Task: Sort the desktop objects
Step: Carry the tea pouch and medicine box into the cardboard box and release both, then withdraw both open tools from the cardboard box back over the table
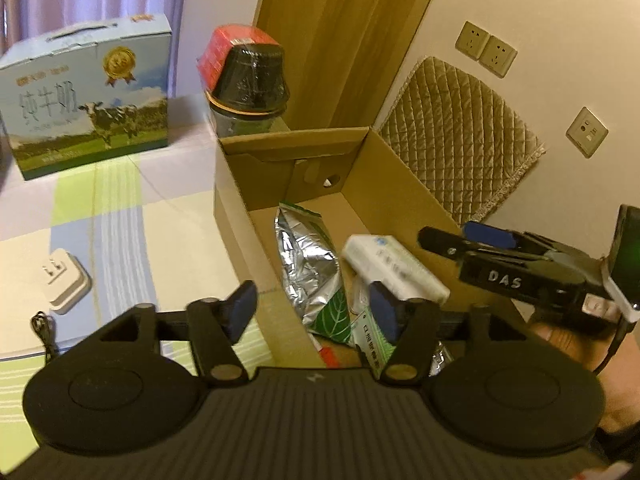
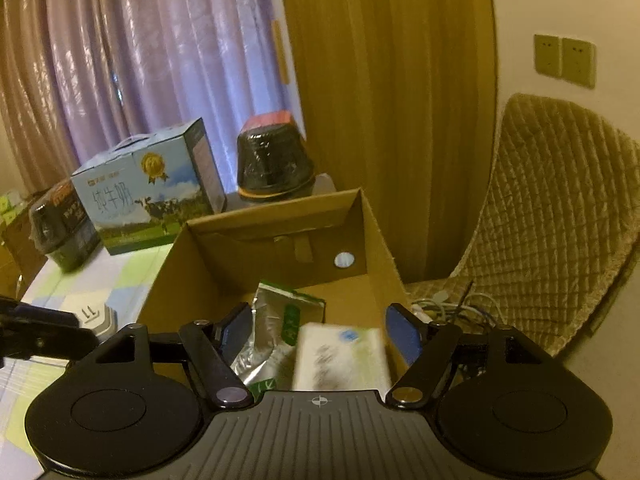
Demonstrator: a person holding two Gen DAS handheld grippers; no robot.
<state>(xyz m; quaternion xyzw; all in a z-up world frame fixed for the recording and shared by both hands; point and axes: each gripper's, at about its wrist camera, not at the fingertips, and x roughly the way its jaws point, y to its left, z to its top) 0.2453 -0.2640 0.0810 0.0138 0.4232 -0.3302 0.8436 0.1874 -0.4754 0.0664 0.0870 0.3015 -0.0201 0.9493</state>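
Note:
An open cardboard box [image 1: 294,142] holds a silver foil pouch [image 1: 308,268], a white packet [image 1: 394,268] and a green-and-white carton [image 1: 374,340]. My left gripper [image 1: 314,308] hovers open over the box's near left wall, nothing between its fingers. My right gripper [image 2: 320,330] is open above the box [image 2: 276,216]. The white packet [image 2: 340,360] shows blurred below its fingers, beside the foil pouch [image 2: 276,332]; I cannot tell whether it is resting or falling. In the left wrist view the right gripper [image 1: 460,240] reaches in over the box's right wall.
A white plug adapter [image 1: 64,280] lies on the checked tablecloth left of the box. A milk carton case [image 1: 88,96] and a black noodle bowl [image 1: 250,76] stand behind. A second bowl [image 2: 60,220] sits far left. A quilted cushion [image 2: 552,216] and cables [image 2: 452,308] are on the right.

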